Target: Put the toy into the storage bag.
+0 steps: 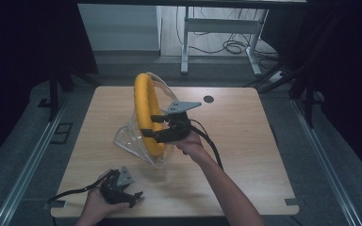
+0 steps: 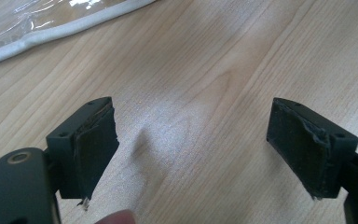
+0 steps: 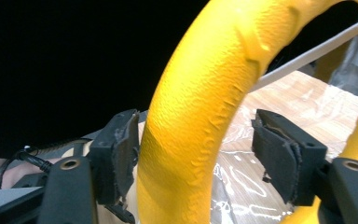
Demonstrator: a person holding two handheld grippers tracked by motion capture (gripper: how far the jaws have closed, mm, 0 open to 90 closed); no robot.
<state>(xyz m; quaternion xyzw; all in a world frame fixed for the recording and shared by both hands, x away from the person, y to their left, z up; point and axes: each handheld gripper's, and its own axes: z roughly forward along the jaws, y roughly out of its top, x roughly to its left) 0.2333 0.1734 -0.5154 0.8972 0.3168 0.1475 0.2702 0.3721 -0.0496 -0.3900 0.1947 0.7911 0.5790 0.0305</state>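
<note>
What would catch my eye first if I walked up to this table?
A bright yellow ring standing on edge in a clear plastic bag at the middle of the wooden table. The right claw straddles the ring's rim, its pads apart from it on one side. The left claw rests open near the front edge.

From my seat the ring (image 1: 147, 110) stands on edge around mid-table (image 1: 245, 141), inside the plastic bag (image 1: 131, 140) lying under and around it. My right gripper (image 1: 156, 126) sits just right of the ring, jaws either side of its rim (one pad touching, other apart). Left gripper (image 1: 120, 189) rests at the near edge, well apart.
</note>
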